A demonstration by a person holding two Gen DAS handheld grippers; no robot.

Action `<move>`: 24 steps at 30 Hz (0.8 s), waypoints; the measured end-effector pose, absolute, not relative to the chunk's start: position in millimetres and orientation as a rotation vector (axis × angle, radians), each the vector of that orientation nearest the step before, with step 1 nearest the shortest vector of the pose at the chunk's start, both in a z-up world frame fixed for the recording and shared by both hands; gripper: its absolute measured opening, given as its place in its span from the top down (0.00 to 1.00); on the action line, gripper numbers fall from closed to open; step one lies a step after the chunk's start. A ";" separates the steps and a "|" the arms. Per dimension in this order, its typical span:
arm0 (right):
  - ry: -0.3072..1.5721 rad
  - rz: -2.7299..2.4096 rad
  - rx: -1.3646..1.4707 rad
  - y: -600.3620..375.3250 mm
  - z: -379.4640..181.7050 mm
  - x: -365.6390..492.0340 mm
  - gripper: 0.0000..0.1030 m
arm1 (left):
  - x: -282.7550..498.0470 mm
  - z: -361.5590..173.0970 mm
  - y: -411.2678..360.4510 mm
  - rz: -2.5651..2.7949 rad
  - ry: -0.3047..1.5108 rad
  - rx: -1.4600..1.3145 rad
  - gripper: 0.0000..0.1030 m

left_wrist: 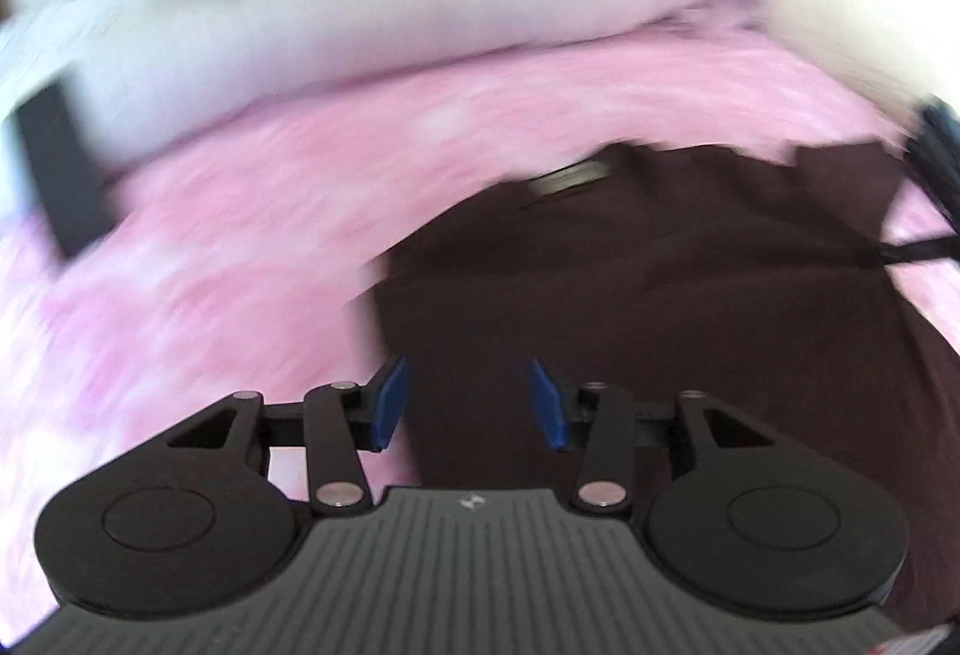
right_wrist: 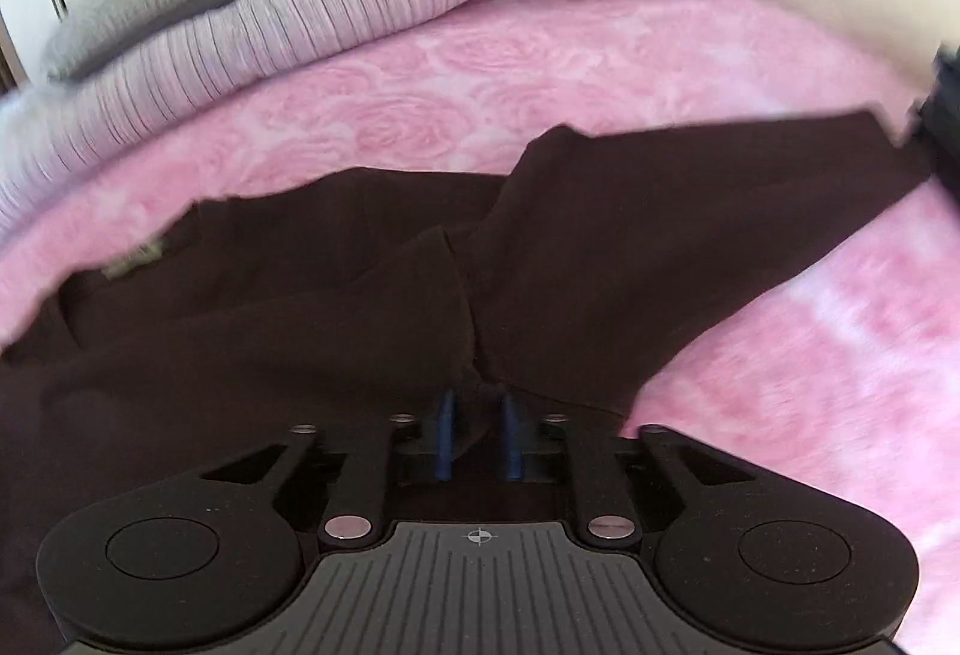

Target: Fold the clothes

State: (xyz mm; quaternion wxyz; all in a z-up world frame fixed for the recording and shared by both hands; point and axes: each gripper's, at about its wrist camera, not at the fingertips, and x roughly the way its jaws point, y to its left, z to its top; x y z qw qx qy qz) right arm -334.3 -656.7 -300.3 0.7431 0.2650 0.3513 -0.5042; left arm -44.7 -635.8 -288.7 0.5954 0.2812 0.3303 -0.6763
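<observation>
A dark maroon garment [right_wrist: 360, 307] lies spread and creased on pink bedding, one sleeve stretched outward.

I see dark brown garment [right_wrist: 360, 307] spread on pink rose-patterned bedspread [right_wrist: 810, 355], sleeve stretched toward upper right. Small tan label [right_wrist: 129, 259] near garment's left edge. My right gripper [right_wrist: 478, 436] over garment, blue pads [right_wrist: 445, 433] narrowly apart; fold of cloth between them, contact unclear. Striped blanket [right_wrist: 300, 13] bunched behind.
</observation>
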 end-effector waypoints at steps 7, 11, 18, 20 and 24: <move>0.760 -0.993 0.480 -599.5 -284.2 -284.1 0.52 | -24.7 -325.2 -661.1 -1.530 0.899 0.639 0.75; 0.754 -0.777 0.546 -572.2 -285.4 -249.6 0.52 | -15.4 -327.3 -654.0 -1.568 0.917 0.598 0.91; 0.763 -0.341 0.728 -516.6 -301.3 -187.4 0.52 | 7.1 -316.6 -645.7 -1.555 0.914 0.551 0.95; 0.782 -0.268 0.758 -501.3 -309.3 -177.5 0.52 | 15.8 -309.4 -637.0 -1.541 0.910 0.534 0.93; 0.780 -0.284 0.717 -486.1 -309.5 -167.6 0.52 | 22.2 -291.7 -600.8 -1.567 0.879 0.535 0.68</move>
